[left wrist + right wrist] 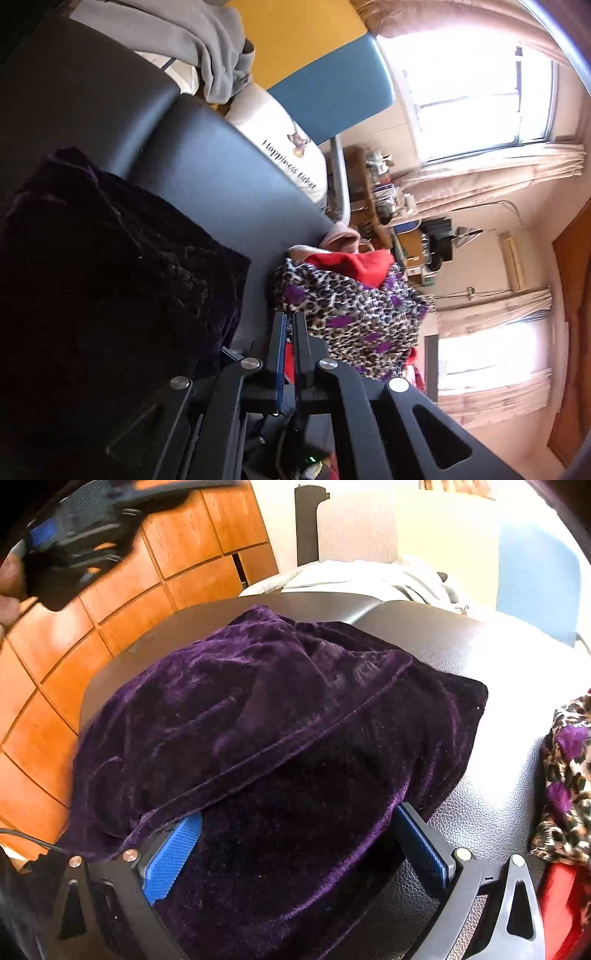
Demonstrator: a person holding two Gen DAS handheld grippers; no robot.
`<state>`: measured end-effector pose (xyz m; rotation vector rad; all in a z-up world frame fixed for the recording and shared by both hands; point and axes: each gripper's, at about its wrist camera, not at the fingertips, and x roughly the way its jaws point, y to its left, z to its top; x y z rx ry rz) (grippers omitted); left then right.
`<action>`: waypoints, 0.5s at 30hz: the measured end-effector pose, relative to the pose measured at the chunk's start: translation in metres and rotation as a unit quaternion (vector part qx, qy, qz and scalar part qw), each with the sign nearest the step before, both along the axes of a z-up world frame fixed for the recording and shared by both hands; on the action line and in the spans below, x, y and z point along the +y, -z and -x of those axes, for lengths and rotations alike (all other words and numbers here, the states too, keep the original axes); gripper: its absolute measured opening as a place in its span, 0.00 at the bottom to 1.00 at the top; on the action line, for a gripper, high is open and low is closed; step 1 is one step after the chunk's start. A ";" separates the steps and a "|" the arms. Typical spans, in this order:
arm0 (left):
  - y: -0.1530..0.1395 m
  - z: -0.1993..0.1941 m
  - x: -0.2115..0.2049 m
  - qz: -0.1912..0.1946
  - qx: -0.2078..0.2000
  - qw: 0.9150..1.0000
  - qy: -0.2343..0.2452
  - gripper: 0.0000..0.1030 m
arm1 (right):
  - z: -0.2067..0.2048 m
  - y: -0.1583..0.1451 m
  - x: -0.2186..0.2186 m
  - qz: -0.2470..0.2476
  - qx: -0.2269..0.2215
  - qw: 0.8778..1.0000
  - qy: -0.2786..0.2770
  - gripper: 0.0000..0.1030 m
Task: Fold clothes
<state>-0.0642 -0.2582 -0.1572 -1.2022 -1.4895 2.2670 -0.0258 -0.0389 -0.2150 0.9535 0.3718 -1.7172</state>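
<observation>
A dark purple velvet garment [280, 716] lies folded on a black leather seat [491, 797]. It also shows in the left wrist view [110, 251] at the left. My right gripper [299, 834] is open, its blue-padded fingers [173, 853] straddling the near edge of the velvet; the cloth lies between them and partly covers the left finger. My left gripper [290, 321] is shut with nothing between its fingers, raised beside the velvet and pointing toward a leopard-print garment [351, 314]. It also shows blurred at the top left of the right wrist view [74, 535].
A leopard-print garment with purple spots and a red cloth [351, 264] lie piled on the seat's far end, seen also at the right edge [569, 775]. A grey garment [207, 44] and a printed white cushion [284, 147] sit beyond the seat. A wooden cabinet [74, 653] stands left.
</observation>
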 end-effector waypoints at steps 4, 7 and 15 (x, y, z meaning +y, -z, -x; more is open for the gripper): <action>-0.015 -0.020 -0.001 0.096 0.004 0.995 0.020 0.03 | 0.001 -0.003 -0.001 0.008 -0.003 1.000 0.000 1.00; -0.018 -0.049 -0.009 0.163 0.002 0.986 0.033 0.08 | 0.005 -0.008 -0.001 0.015 -0.015 1.000 0.000 1.00; 0.030 -0.153 -0.050 0.236 -0.051 0.970 0.000 0.13 | 0.010 -0.050 0.023 0.056 -0.030 0.997 0.047 1.00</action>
